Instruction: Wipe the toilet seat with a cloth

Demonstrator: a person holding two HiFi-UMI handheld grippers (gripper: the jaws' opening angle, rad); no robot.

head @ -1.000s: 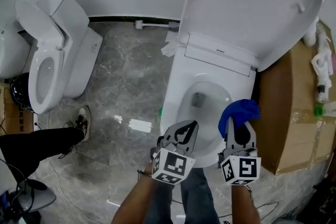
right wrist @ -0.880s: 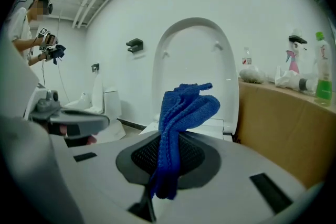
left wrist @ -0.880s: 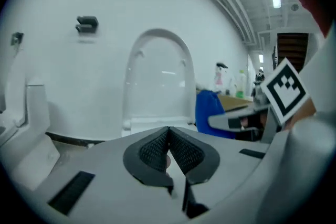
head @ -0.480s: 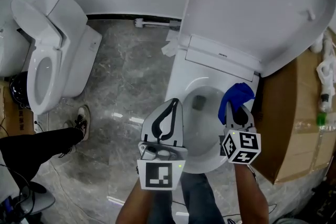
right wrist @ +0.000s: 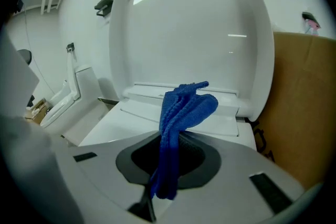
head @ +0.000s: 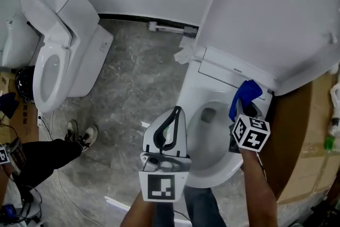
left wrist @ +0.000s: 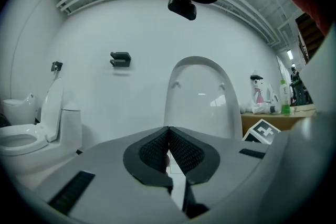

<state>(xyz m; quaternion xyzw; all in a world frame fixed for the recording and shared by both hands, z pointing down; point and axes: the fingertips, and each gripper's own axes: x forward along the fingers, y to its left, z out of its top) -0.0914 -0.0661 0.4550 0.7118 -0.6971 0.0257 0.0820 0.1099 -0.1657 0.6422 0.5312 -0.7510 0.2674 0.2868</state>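
The white toilet (head: 208, 124) stands at the right with its lid (head: 276, 24) raised against the wall. My right gripper (head: 241, 106) is shut on a blue cloth (head: 245, 94) and hangs over the back right of the bowl rim, near the hinge. In the right gripper view the blue cloth (right wrist: 184, 107) sticks up out of the right gripper (right wrist: 170, 136), with the raised lid (right wrist: 194, 29) behind it. My left gripper (head: 177, 110) is shut and empty, held high over the bowl's left rim. In its own view the left gripper (left wrist: 168, 128) faces the raised lid (left wrist: 197, 92).
A second toilet (head: 58, 45) stands at the left by the wall. A cardboard box (head: 297, 135) sits tight against the toilet's right side, with bottles (head: 333, 130) on it. A bystander's legs and shoes (head: 79, 135) are on the marble floor at the left.
My right gripper has carried the cloth forward and down, from the bowl's front to its back right. The left gripper has risen toward the camera and tipped up to near level.
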